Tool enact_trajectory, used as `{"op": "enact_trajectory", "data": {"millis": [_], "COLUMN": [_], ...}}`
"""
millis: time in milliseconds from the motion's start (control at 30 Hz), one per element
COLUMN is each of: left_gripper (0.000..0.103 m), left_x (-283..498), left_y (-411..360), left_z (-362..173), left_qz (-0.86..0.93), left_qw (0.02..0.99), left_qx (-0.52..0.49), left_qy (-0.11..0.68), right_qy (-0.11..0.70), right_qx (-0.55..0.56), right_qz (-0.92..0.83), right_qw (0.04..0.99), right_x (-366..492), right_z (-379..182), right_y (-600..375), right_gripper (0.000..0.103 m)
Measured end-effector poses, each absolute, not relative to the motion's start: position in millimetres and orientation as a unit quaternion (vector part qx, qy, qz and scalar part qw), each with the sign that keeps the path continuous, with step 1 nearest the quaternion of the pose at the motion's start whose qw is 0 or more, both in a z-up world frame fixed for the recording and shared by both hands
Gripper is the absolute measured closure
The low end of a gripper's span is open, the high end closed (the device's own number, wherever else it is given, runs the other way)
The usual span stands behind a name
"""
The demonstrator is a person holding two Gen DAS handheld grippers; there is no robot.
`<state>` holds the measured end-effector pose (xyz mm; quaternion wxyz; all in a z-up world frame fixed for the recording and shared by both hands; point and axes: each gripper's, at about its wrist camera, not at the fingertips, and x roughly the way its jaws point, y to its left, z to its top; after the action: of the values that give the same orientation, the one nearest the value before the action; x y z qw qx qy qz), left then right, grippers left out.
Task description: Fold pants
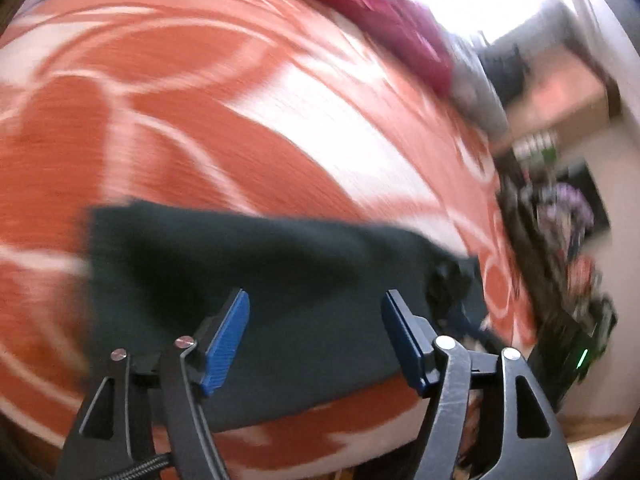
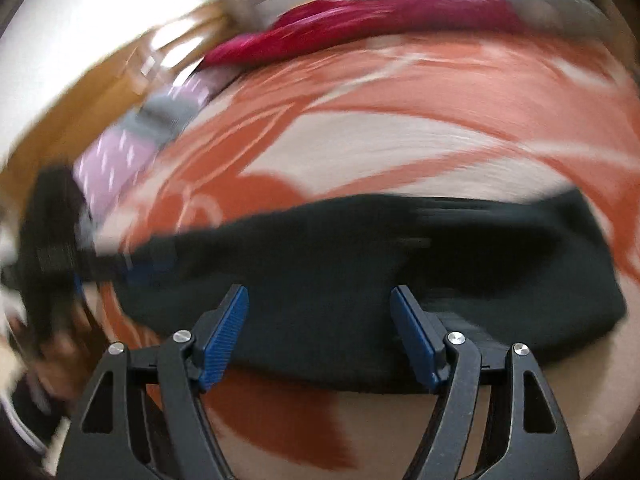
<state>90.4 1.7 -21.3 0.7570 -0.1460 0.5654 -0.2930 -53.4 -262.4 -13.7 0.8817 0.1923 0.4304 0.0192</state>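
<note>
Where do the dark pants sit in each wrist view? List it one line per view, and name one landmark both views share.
Left wrist: the dark pants lie lower centre, beyond the open left gripper.
Right wrist: they span centre to right, beyond the open right gripper.
Shared landmark: magenta cloth at the top.

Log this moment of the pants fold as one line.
task: fold pants | left gripper: jaws open | right gripper: jaws open | black pants: on orange-white bedspread, ungripped | views blurred

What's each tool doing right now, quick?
Left tool: open, holding nothing, over the dark folded fabric pants.
Right tool: open, holding nothing, over the same pants.
</note>
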Motion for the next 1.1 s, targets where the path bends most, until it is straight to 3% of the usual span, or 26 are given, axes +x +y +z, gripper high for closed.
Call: {"op": "enact_trajectory", "data": {"millis": [200, 300, 567, 767, 800, 833, 900, 933, 1100], "left_gripper": [0.029, 0.028, 0.021, 0.021, 0.023, 0.034, 0.057, 0.062, 0.075], "left_x": [126, 137, 162, 178, 178, 177, 174, 173, 164], "left_y": [113, 130, 102, 68, 63, 58, 50, 47, 45], "left_z": [-36, -61, -93, -102, -101, -99, -96, -95, -83], "left_qz": [-0.235, -0.234, -0.265, -0.28, -0.28, -0.282, -0.288, -0.288, -0.296], "left_qw": [0.75, 0.717, 0.664, 0.635, 0.636, 0.641, 0.647, 0.651, 0.662], "left_qx": [-0.238, -0.266, -0.271, -0.285, -0.282, -0.275, -0.264, -0.26, -0.261], "left_qy": [0.571, 0.601, 0.645, 0.661, 0.661, 0.658, 0.655, 0.652, 0.638], "right_qy": [0.459, 0.447, 0.426, 0.416, 0.412, 0.41, 0.41, 0.406, 0.386], "right_qx": [0.035, -0.052, -0.241, -0.26, -0.265, -0.268, -0.265, -0.263, -0.223], "right_qz": [0.099, 0.125, 0.106, 0.082, 0.082, 0.083, 0.094, 0.096, 0.084], "right_qw": [0.882, 0.884, 0.865, 0.867, 0.868, 0.868, 0.868, 0.87, 0.891], "right_x": [-29, -27, -21, -15, -12, -9, -4, -5, -2], "right_z": [-17, -18, -49, -57, -58, -58, -55, -52, -32], "right_y": [-148, -98, -17, -17, -16, -17, -18, -18, -39], "right_gripper": [0.028, 0.028, 0.028, 0.029, 0.039, 0.058, 0.072, 0.082, 0.088]}}
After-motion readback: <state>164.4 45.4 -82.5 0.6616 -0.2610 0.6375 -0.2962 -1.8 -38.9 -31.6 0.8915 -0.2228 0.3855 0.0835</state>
